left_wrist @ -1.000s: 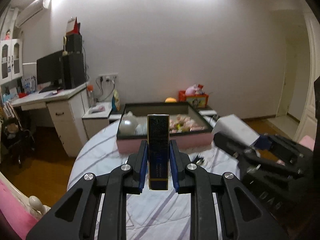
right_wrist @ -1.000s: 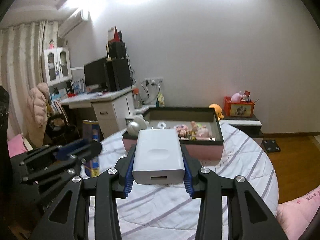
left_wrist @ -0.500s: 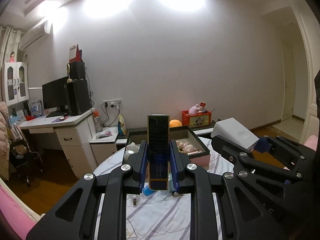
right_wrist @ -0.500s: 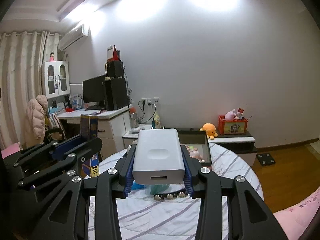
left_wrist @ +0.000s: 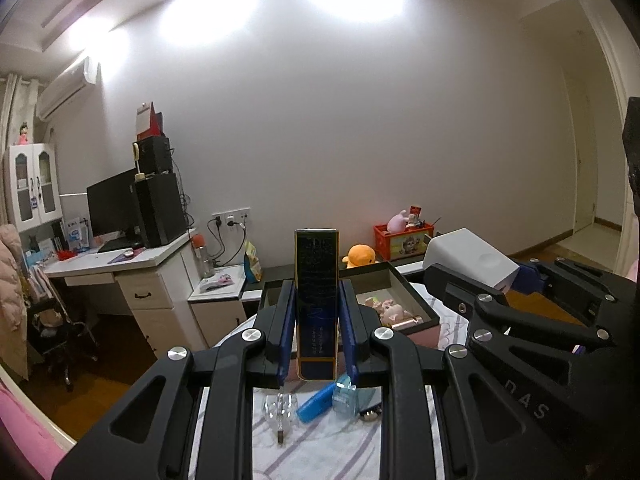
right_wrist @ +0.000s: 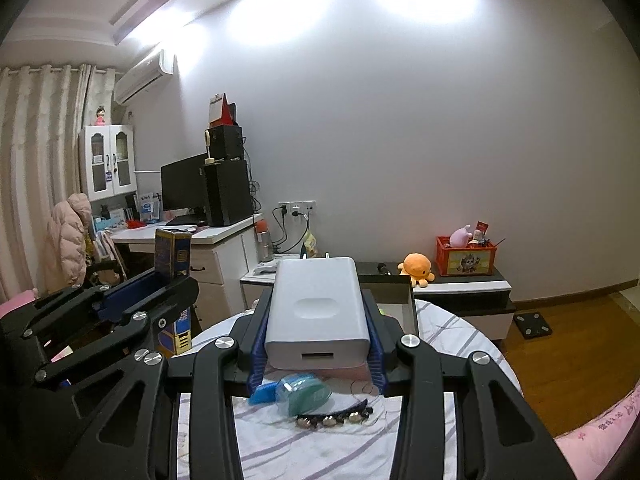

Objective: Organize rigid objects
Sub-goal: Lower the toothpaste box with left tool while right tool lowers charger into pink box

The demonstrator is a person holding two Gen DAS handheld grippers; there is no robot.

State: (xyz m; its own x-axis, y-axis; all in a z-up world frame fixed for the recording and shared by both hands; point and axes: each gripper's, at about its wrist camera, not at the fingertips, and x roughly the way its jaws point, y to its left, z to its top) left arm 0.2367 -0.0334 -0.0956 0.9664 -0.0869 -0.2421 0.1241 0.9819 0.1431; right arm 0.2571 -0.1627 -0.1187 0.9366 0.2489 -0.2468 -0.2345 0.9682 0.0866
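The letters "DAS" are read on the right tool (left_wrist: 516,276). A white charger (right_wrist: 318,312) is clamped there. A dark gold-edged box (left_wrist: 316,304), its print illegible, is gripped by the left tool (left_wrist: 316,332).

A slim dark box with gold edging (left_wrist: 316,300) stands upright above the striped table, beside a white USB charger block (right_wrist: 318,312) lying flat, port facing the camera

The letters "DAS" (left_wrist: 527,401) stand pale on the black arm of the right tongs (left_wrist: 516,280), seen from the left wrist view. The dark narrow box (left_wrist: 316,304) carries small printed lines, perhaps Chinese characters, too fine to read. The pink cloth (right_wrist: 608,420) shows small unreadable characters.
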